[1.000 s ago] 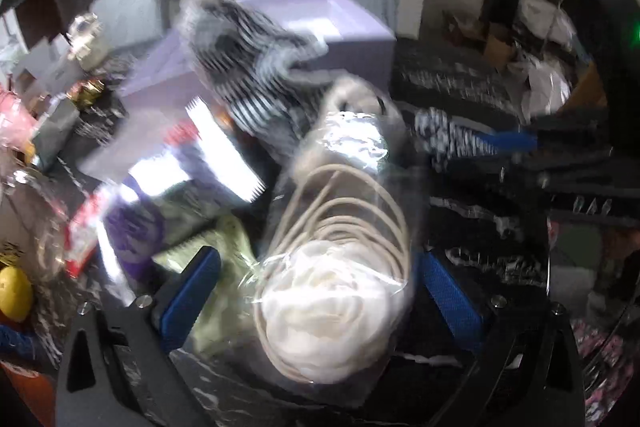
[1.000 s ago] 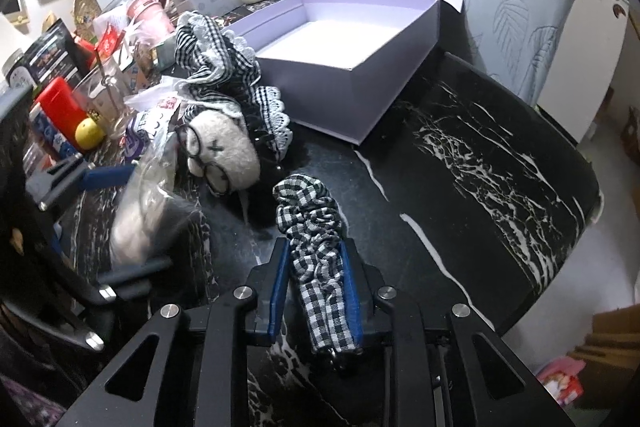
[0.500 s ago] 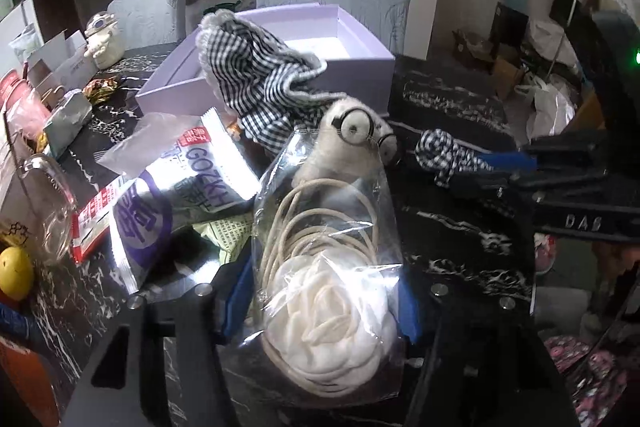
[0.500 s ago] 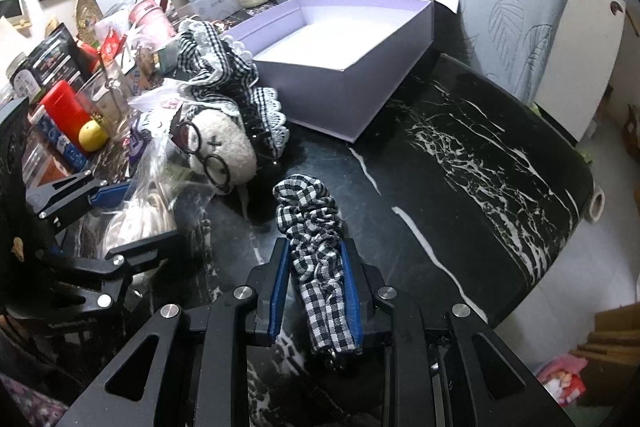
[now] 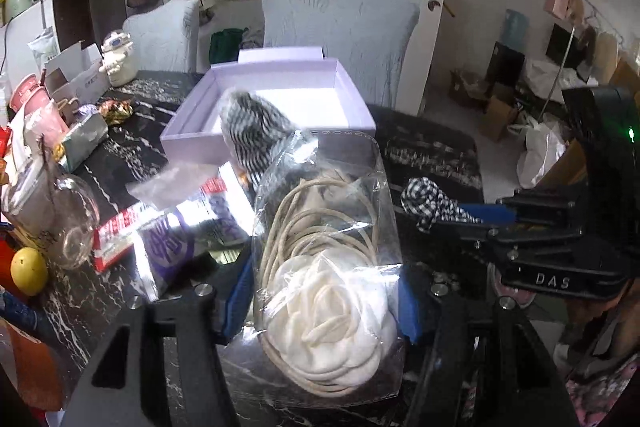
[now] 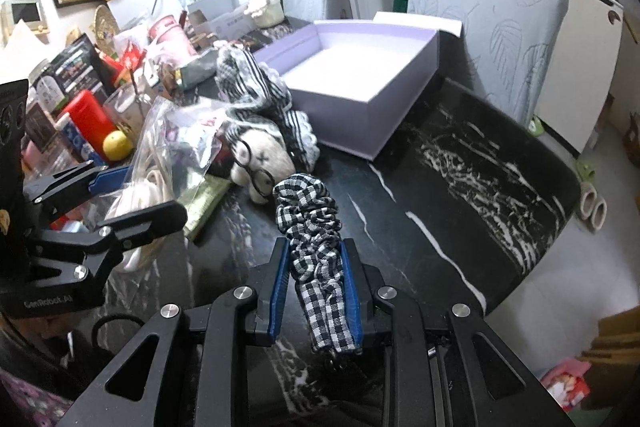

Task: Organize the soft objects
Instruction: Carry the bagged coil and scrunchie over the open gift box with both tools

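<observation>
My left gripper (image 5: pixel 324 283) is shut on a clear bag (image 5: pixel 328 247) holding a white fabric flower and coiled cord, lifted off the black marble table (image 6: pixel 460 167). In the right wrist view the left gripper (image 6: pixel 132 195) is at the left, bag between its fingers. My right gripper (image 6: pixel 316 279) is shut on a black-and-white checked scrunchie (image 6: pixel 308 211), just above the table; it is also visible in the left wrist view (image 5: pixel 480 219). An open lilac box (image 6: pixel 344 115) stands behind, with nothing inside. A plush toy with glasses (image 6: pixel 260 159) and a gingham lace-edged cloth (image 6: pixel 248 87) lie in front of the box.
A shiny snack packet (image 5: pixel 172 227), a glass jar (image 5: pixel 68 227), a lemon (image 5: pixel 28 271) and a red can (image 6: pixel 90 119) crowd the table's left side. Two covered chairs (image 5: pixel 340 27) stand behind the table. Bare marble lies to the right of the box.
The left jaws went from wide open to shut on the bag, and the bag rose off the table. The right gripper has lifted a little with the scrunchie.
</observation>
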